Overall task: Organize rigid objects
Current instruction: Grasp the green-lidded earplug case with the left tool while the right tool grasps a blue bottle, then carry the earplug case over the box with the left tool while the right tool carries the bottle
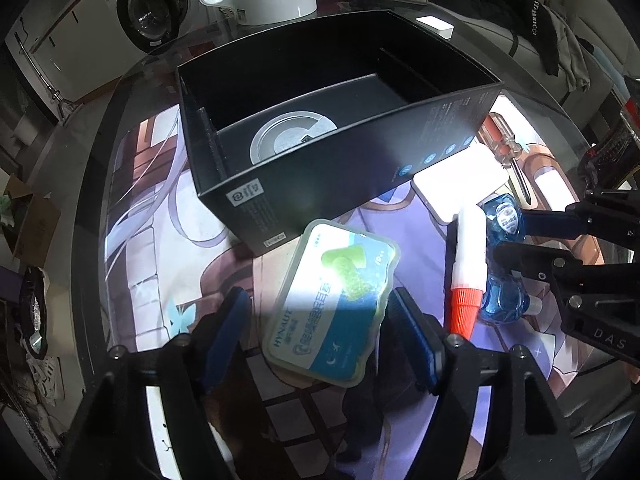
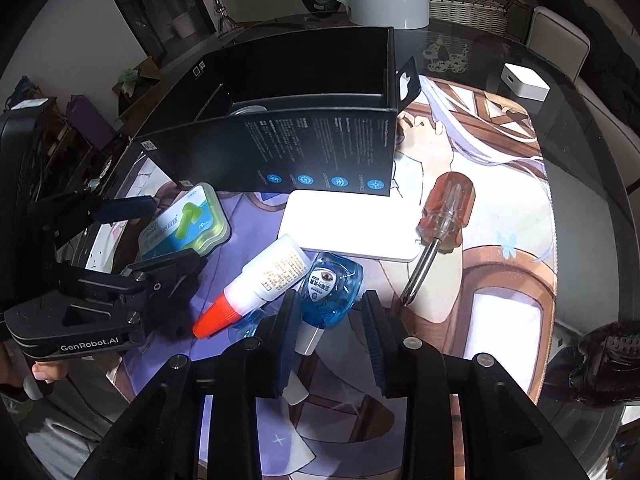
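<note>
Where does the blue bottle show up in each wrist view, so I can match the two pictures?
Left wrist: the blue bottle lies at the right, partly hidden behind the white tube with the orange cap, next to the right gripper.
Right wrist: the blue bottle is low in the centre, between that gripper's open fingers.
Shared landmark: the black box, with the white card lying in front of it.

The open cardboard box (image 1: 320, 168) is matte black, with small blue round icons and pale print on its side. The flat plastic earplug case (image 1: 332, 304) is translucent green with a blue-and-white label. The small white bottle (image 2: 272, 272) has an orange ribbed cap; the eye-drop bottle (image 2: 334, 288) is clear blue. The screwdriver's handle (image 2: 450, 210) is transparent amber-orange. The mat (image 2: 500, 280) shows a purple, brown and white cartoon print.
</note>
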The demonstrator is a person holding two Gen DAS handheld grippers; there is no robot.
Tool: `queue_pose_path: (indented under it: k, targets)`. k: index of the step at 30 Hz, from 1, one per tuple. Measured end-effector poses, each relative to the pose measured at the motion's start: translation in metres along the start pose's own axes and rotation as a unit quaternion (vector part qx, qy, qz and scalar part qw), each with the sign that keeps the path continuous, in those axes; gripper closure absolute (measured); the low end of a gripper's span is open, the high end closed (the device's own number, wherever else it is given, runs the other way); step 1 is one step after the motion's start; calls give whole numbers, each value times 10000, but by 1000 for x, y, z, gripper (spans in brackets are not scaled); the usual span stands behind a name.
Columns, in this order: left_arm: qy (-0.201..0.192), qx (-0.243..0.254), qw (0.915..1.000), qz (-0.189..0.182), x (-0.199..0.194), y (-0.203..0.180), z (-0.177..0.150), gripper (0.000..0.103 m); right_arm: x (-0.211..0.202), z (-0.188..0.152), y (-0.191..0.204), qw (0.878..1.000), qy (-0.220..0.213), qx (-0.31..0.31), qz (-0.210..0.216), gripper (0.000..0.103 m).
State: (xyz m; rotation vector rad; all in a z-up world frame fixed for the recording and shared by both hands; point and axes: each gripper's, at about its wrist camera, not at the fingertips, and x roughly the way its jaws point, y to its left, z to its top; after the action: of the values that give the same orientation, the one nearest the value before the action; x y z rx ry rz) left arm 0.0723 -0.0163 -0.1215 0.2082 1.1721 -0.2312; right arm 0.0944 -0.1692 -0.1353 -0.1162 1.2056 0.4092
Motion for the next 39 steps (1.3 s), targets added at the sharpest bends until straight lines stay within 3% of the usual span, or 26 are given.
queue_pose_path:
  k: [1, 2, 5, 8, 11, 25, 29, 34, 39]
  targets:
    - [6, 30, 10000, 26, 0, -2, 0, 32, 1, -1, 2, 10000, 30, -47, -22, 72]
    - [16, 45, 10000, -11, 0, -3, 1, 42, 1, -1, 4, 9999, 20, -118, -80, 72]
    - [52, 21, 10000, -82, -2, -6, 2, 47, 1, -4, 8, 9996, 64, -217, -157, 75]
    - [86, -33, 10000, -21, -4, -2, 0, 48, -1, -5, 7, 9995, 102, -240, -173, 77]
    - [147, -163, 9997, -88, -6, 5, -4, 47, -5, -6, 5, 9996, 84, -223, -145, 85]
    - [204, -133, 9997, -35, 2, 5, -5, 43, 0, -4, 10, 9991, 23, -322, -269, 80]
    - [198, -123, 9997, -29, 2, 4, -4, 42, 0, -4, 14, 9983, 82, -405, -416, 90]
    - [201, -178, 9996, -53, 2, 6, -3, 39, -3, -3, 8, 9987, 70, -288, -416, 90]
    - [232, -107, 9996, -86, 1, 5, -2, 48, -8, 1, 3, 9992, -7, -206, -337, 90]
